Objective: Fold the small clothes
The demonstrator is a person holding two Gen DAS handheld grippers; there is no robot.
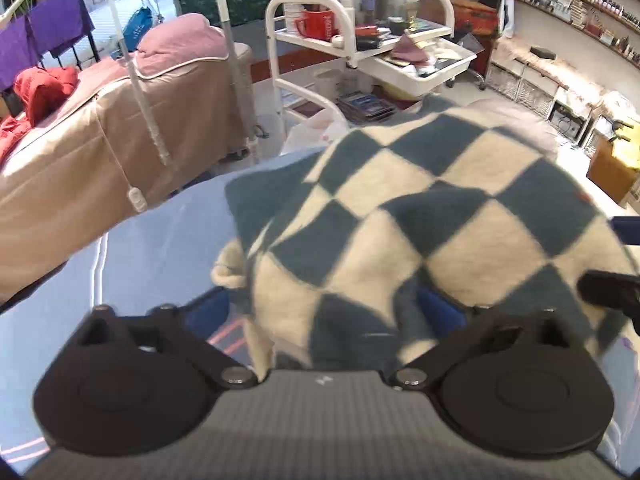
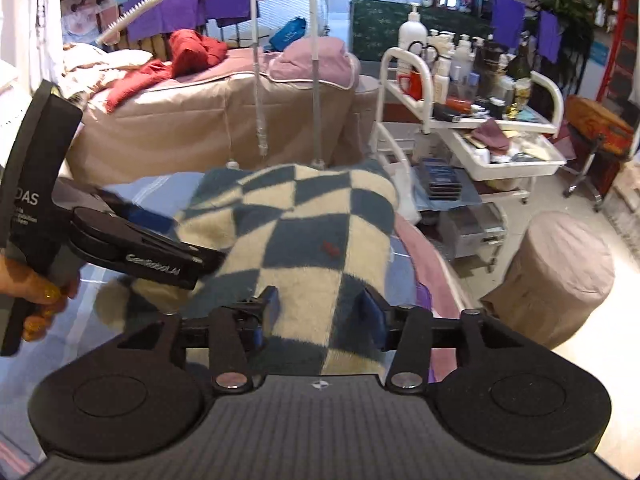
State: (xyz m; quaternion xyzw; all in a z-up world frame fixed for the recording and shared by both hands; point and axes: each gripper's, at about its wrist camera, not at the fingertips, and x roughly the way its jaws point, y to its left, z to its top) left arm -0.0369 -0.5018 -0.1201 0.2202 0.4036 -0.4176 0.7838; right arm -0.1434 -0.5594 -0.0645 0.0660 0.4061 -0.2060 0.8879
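Note:
A fluffy sweater (image 1: 400, 208) in teal and cream checks lies bunched on a pale blue sheet (image 1: 160, 248). My left gripper (image 1: 324, 312) stands wide open over the sweater's near edge, and cloth lies between its blue pads (image 1: 208, 312) without being pinched. In the right wrist view the same sweater (image 2: 304, 232) has a small red mark on it. My right gripper (image 2: 322, 310) is open, its pads (image 2: 272, 308) set on either side of a strip of the sweater's near hem. The left gripper's black body (image 2: 160, 256), held in a hand (image 2: 40, 300), reaches the sweater's left side.
A tan-covered bed (image 1: 120, 132) with red cloth (image 1: 40, 88) stands behind the sheet. A white trolley (image 2: 460, 120) crowded with bottles and a tray stands at the back right. A tan covered stool (image 2: 560, 272) sits on the floor to the right.

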